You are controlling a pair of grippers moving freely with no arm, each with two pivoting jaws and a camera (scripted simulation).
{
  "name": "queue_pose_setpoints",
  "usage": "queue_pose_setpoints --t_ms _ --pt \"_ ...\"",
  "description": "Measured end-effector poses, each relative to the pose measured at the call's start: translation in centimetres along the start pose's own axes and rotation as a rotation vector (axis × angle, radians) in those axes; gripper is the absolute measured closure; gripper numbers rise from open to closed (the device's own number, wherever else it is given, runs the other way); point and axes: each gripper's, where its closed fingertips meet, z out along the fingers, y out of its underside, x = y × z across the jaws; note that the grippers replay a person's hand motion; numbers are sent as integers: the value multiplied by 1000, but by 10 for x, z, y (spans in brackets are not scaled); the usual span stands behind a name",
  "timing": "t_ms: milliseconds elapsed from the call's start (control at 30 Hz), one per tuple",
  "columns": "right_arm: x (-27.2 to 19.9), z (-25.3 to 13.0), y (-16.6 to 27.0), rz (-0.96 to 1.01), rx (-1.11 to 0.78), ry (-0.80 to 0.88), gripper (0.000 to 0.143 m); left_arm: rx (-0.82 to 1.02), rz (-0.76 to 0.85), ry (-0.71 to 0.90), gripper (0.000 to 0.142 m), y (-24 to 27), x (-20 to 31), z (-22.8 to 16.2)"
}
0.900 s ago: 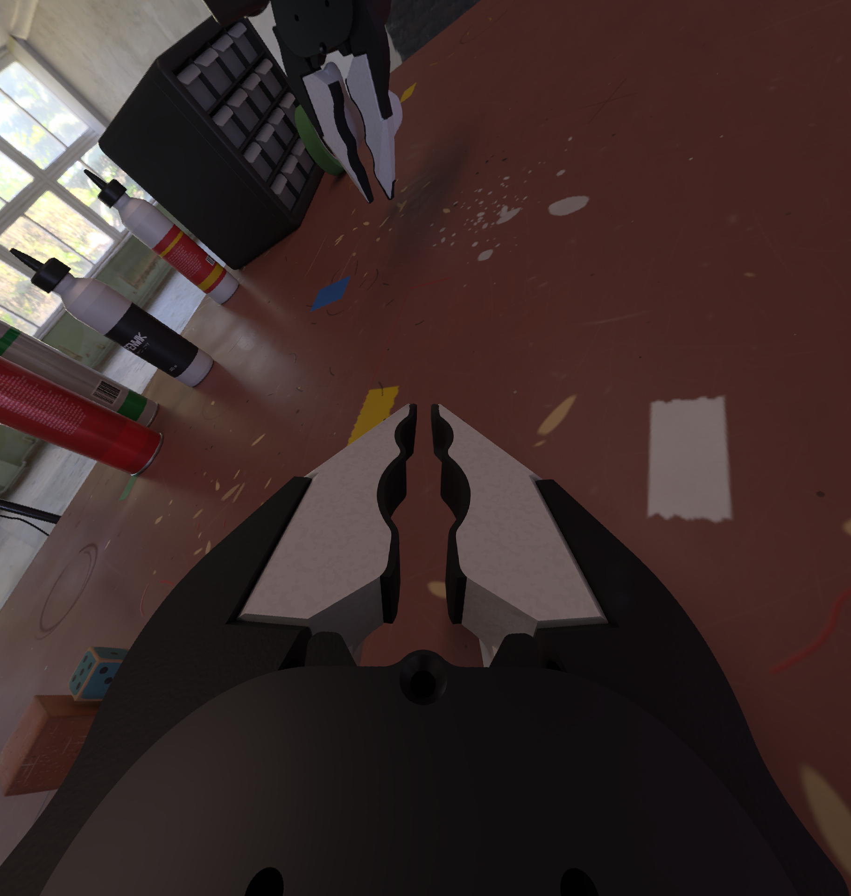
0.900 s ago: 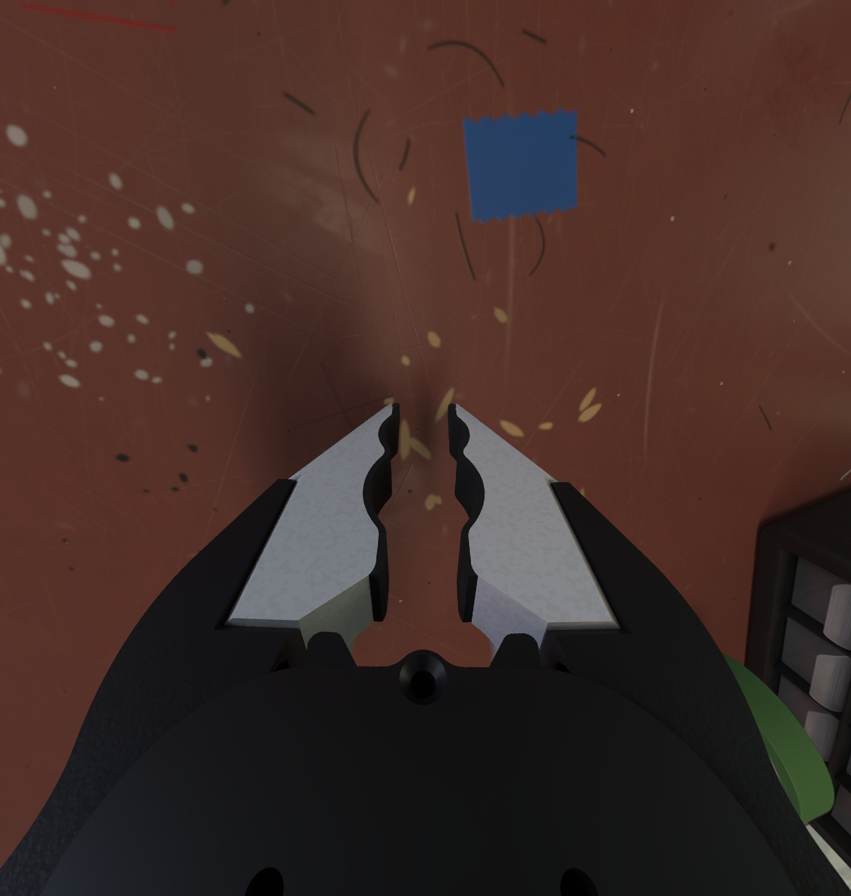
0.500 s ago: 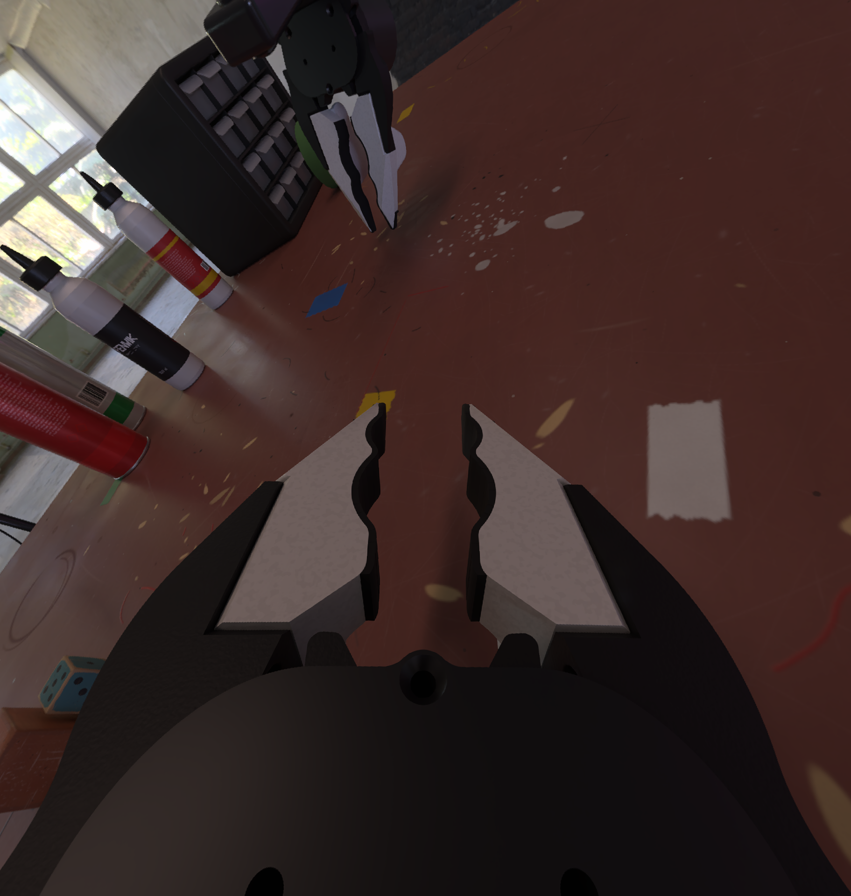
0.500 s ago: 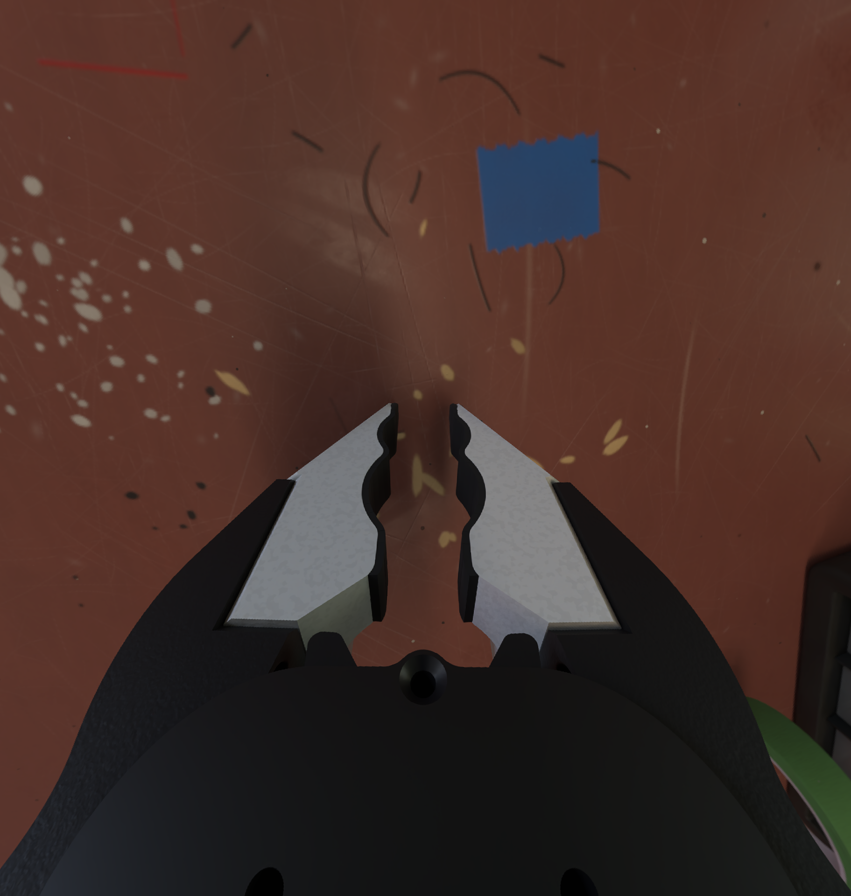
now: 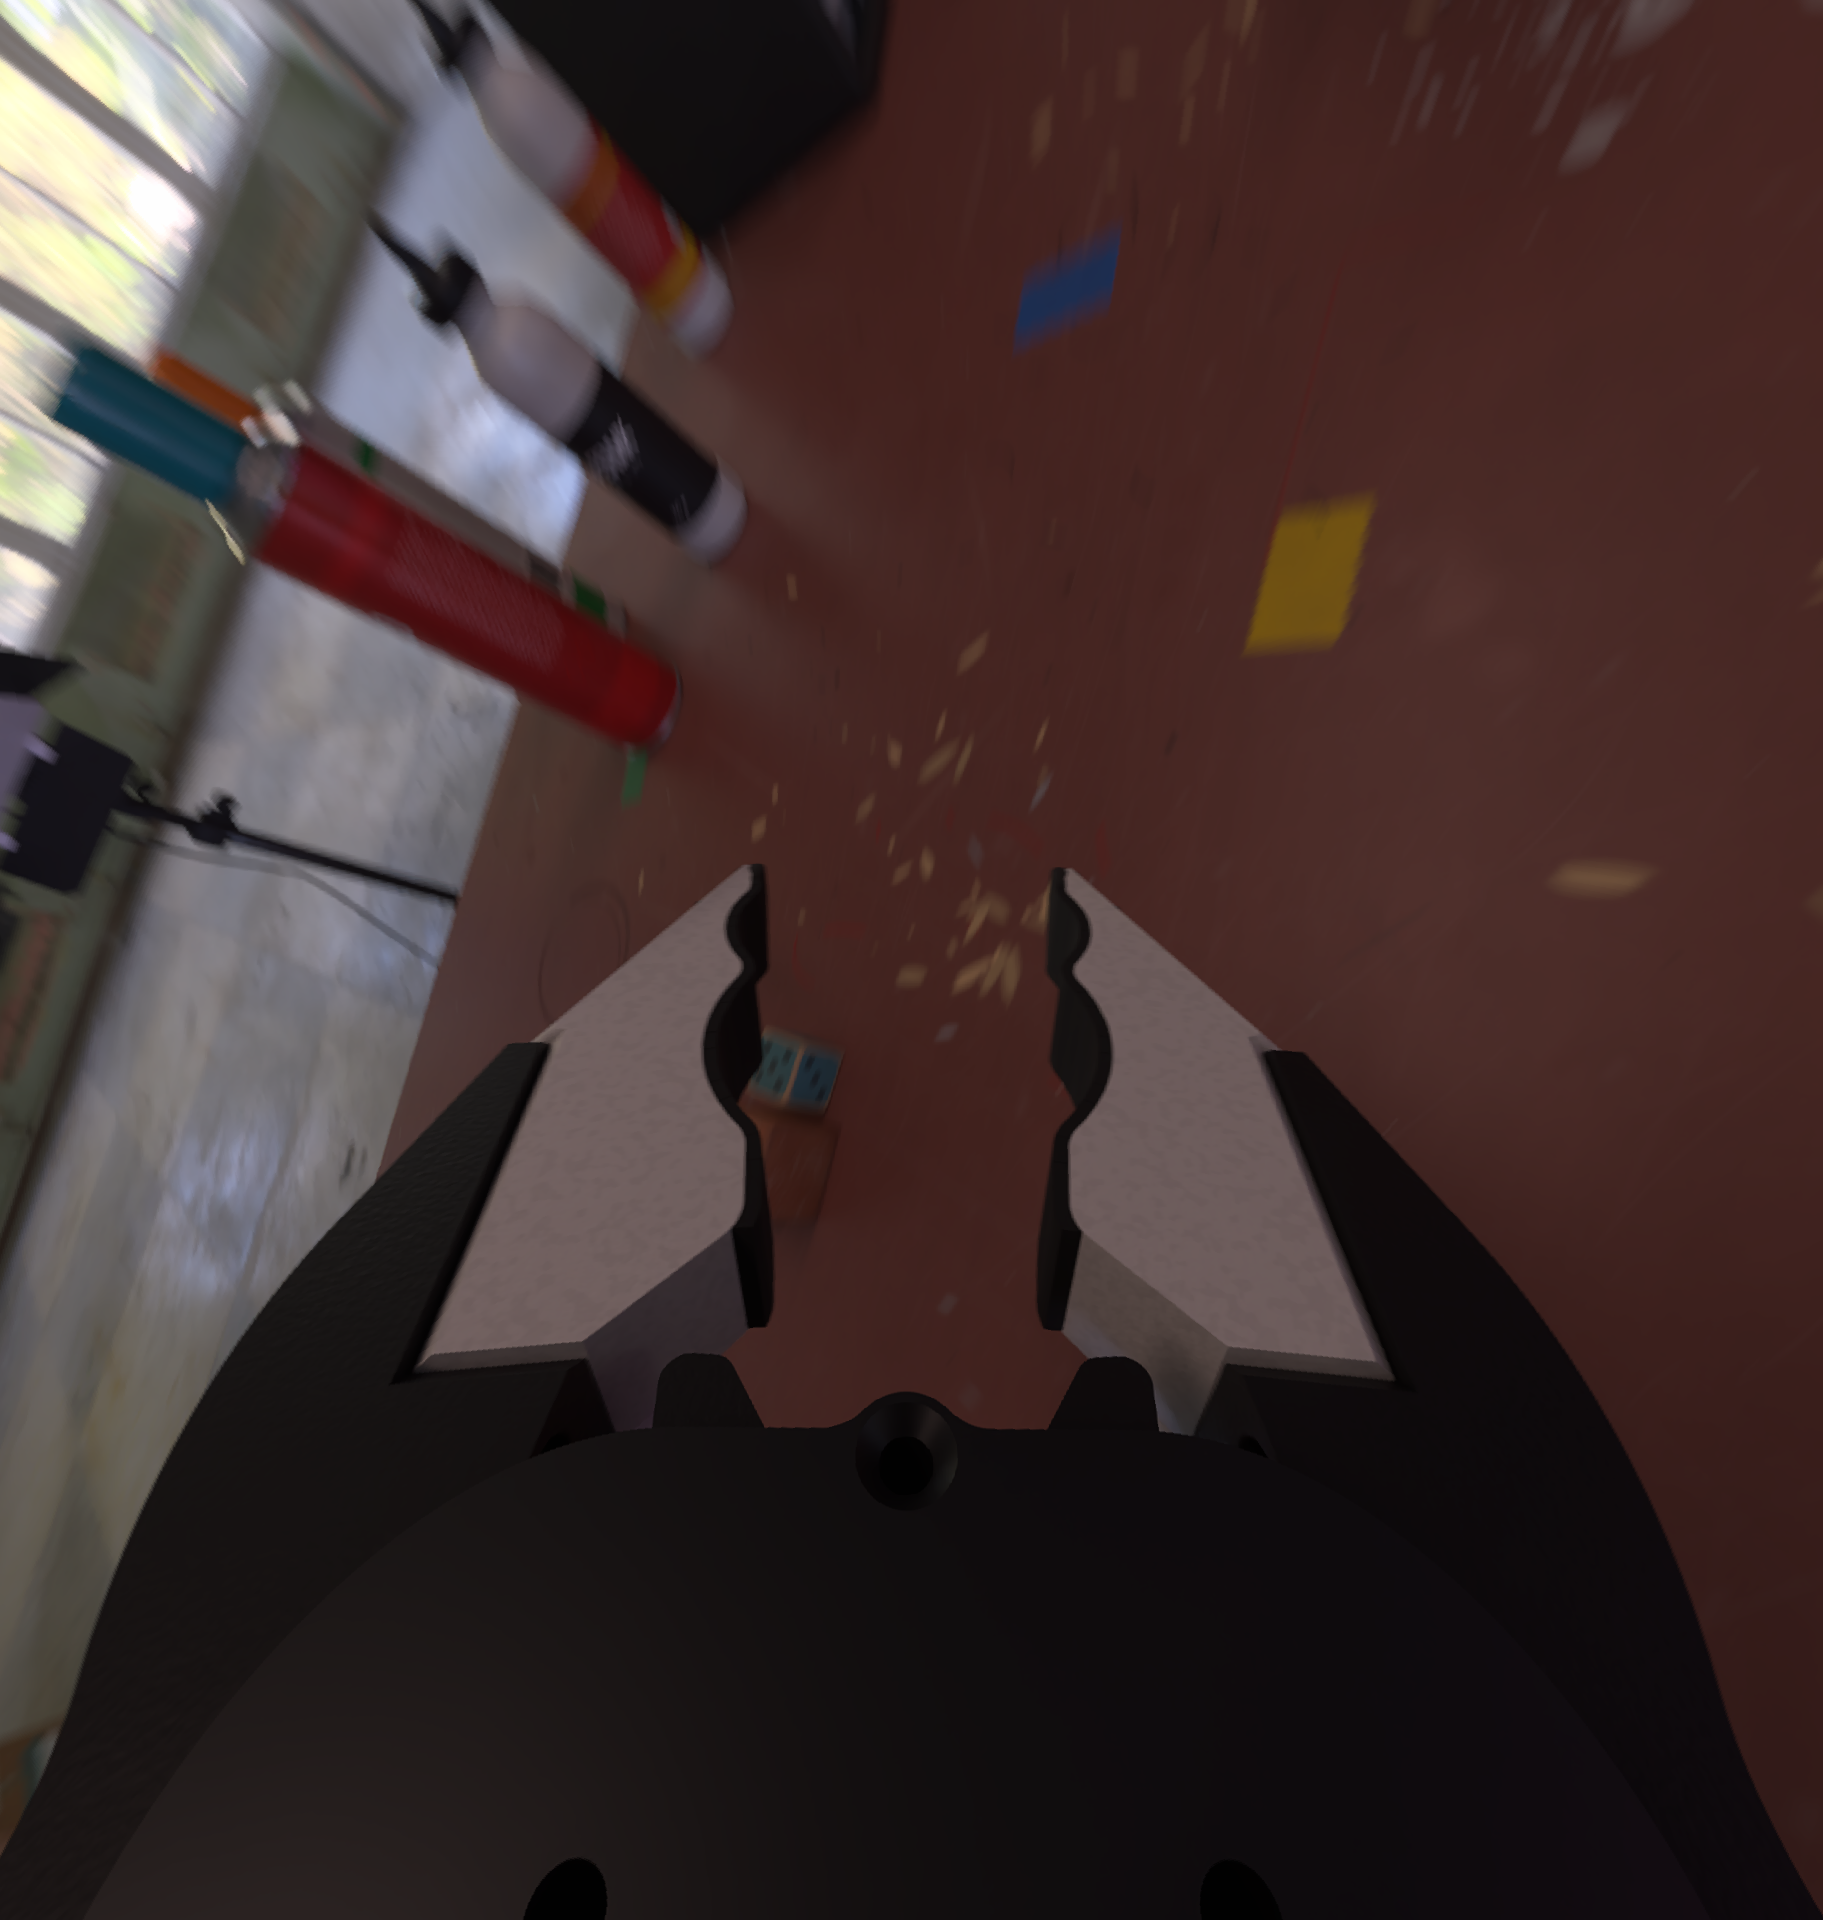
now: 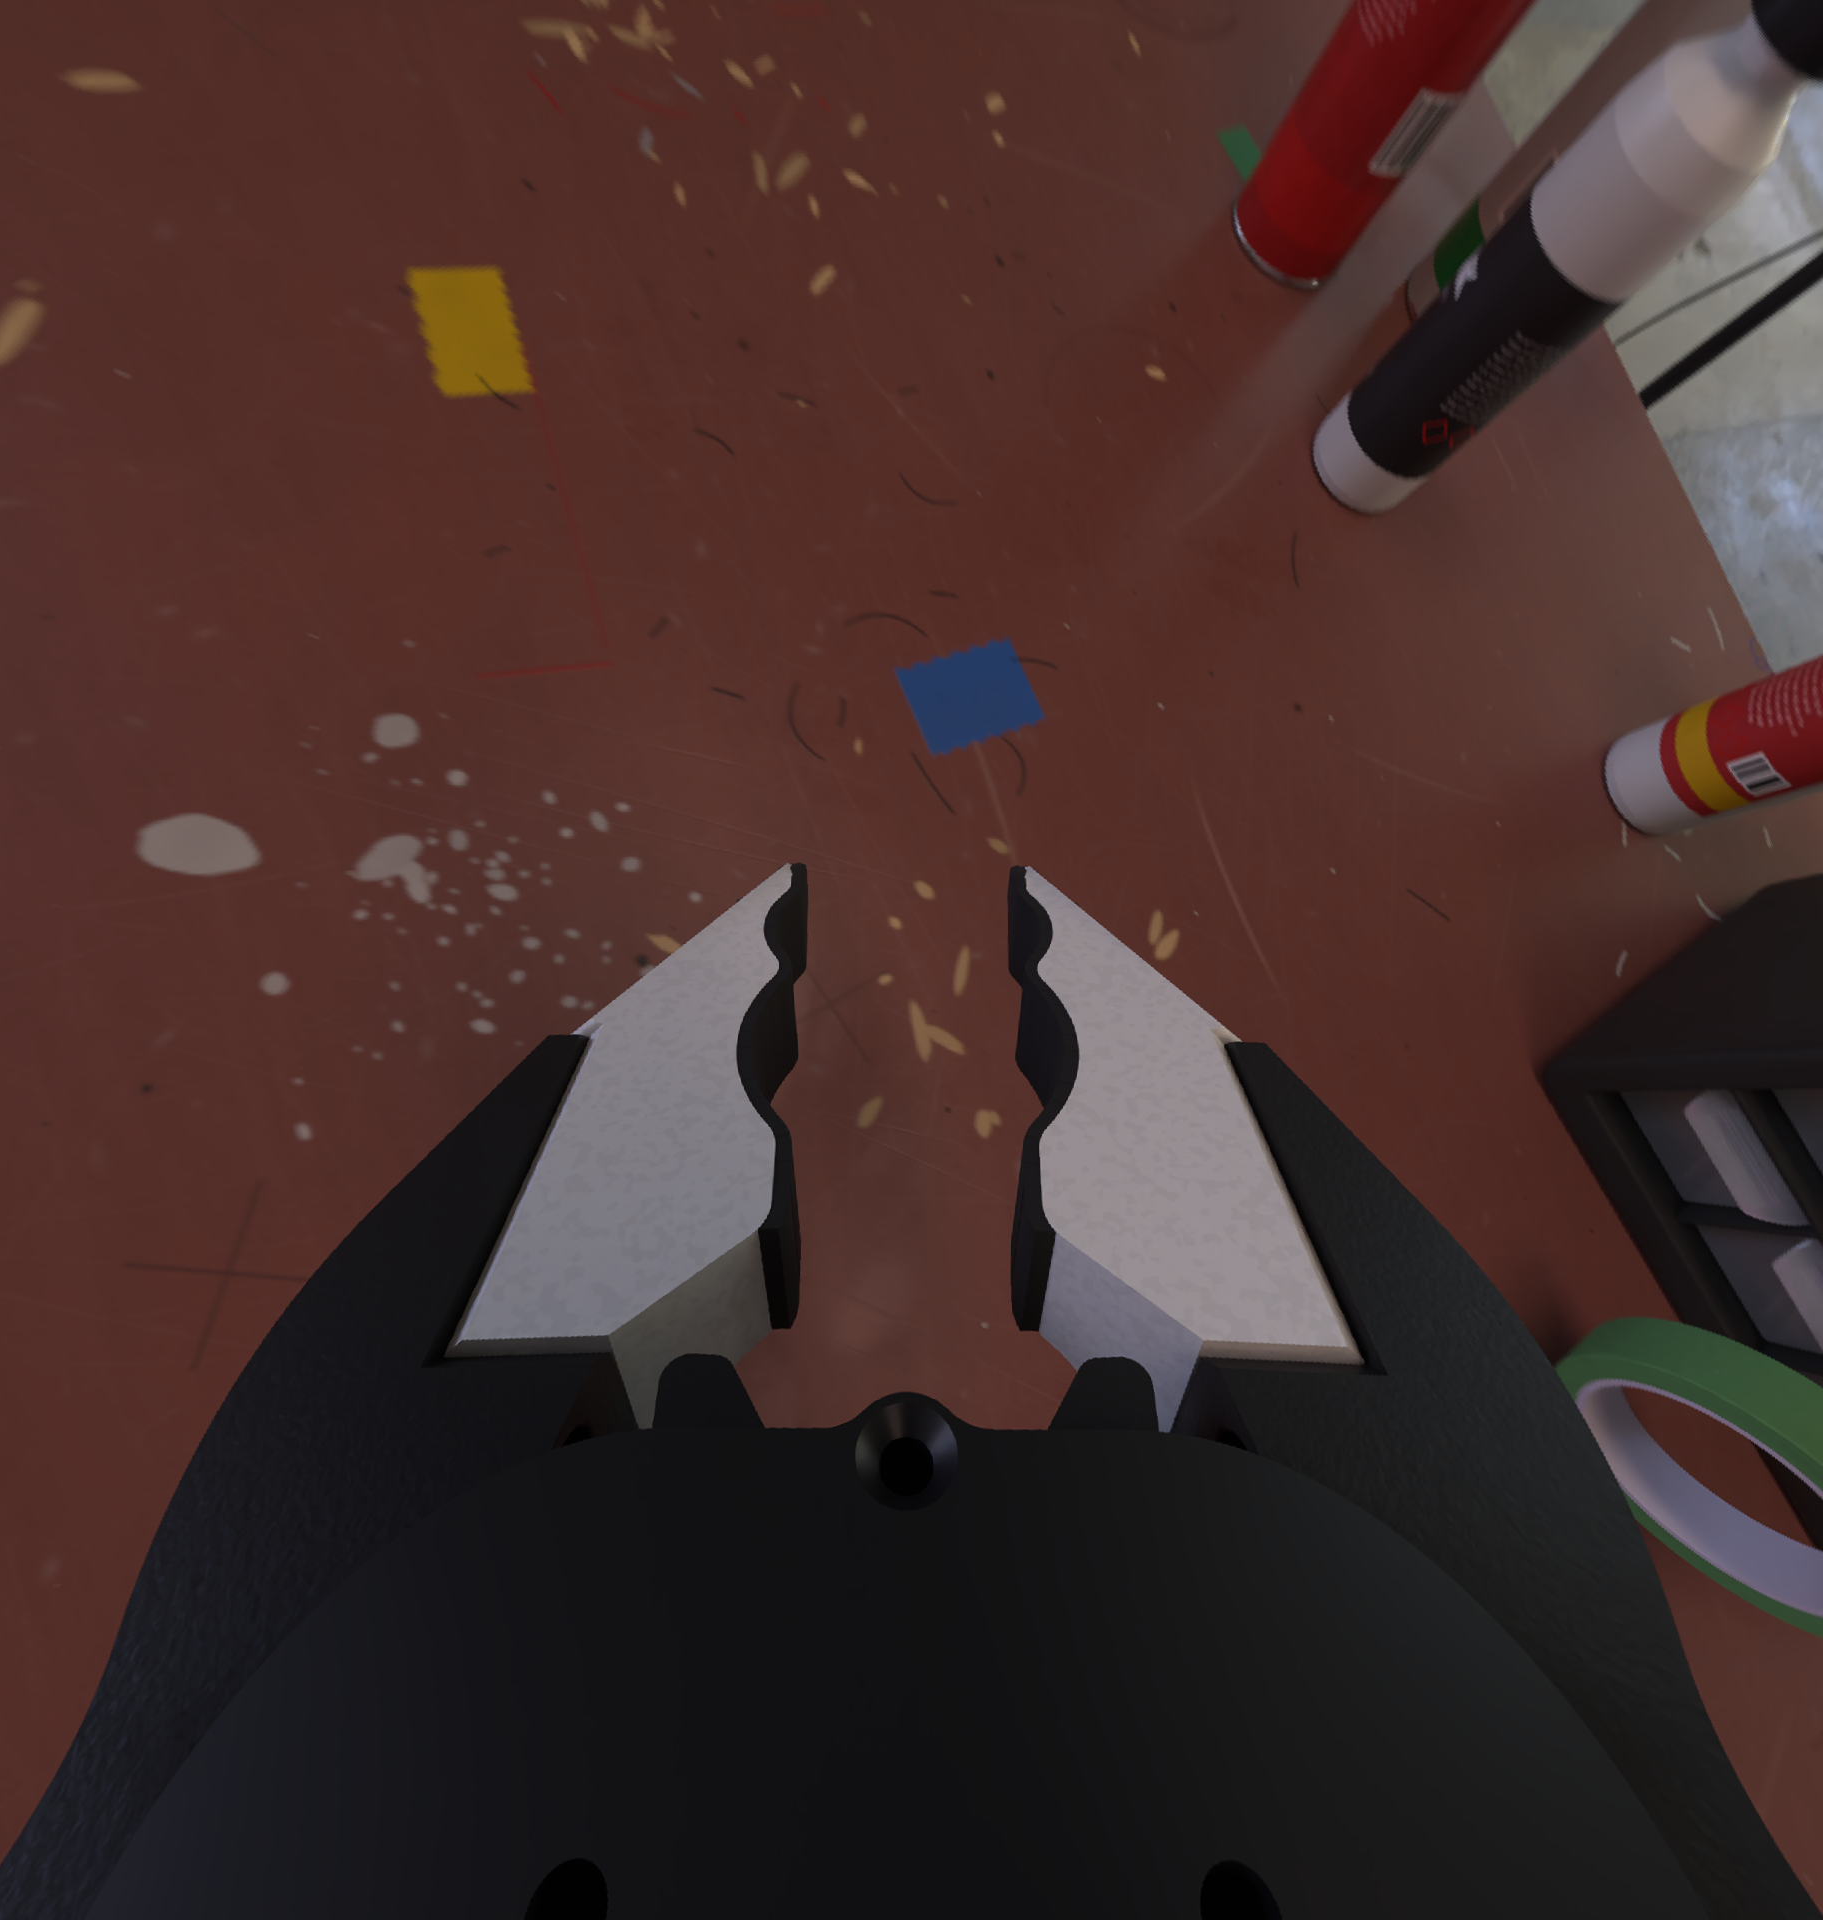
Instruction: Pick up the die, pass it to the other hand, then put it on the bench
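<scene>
My left hand-held gripper gapes wide and empty above the desk. The die sits beside a brown block, partly hidden behind my left finger. My right hand-held gripper is half open, empty, far from the die.

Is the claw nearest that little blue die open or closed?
Open. The left gripper has its jaws spread wide, empty, with the die showing between them.
</scene>
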Motion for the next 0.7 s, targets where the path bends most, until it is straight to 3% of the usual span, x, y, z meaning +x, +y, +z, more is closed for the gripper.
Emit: queue_pose_setpoints --t_ms 67,133,267,400,500,567,633,700 --pt "-12 -5 -4 0 44 -19 106 -184 15 90 67 28 -18 13" --pt "-23 -5 -4 10 65 -44 107 -344 -1 213 58 56 -27 31" --pt "-37 -3 8 29 32 -58 107 -535 51 302 74 100 -46 68" --pt "-51 -7 19 41 12 -67 106 -643 98 330 74 131 -55 93" --pt "-57 -12 25 55 9 -69 96 -727 126 376 77 150 -53 100" --pt "-58 -14 27 73 20 -69 89 -760 157 412 88 158 -48 104" --pt "-59 -15 24 97 51 -82 87 -733 173 426 110 154 -48 109" --pt "-60 -14 18 138 97 -99 89 -658 146 406 114 141 -51 114"
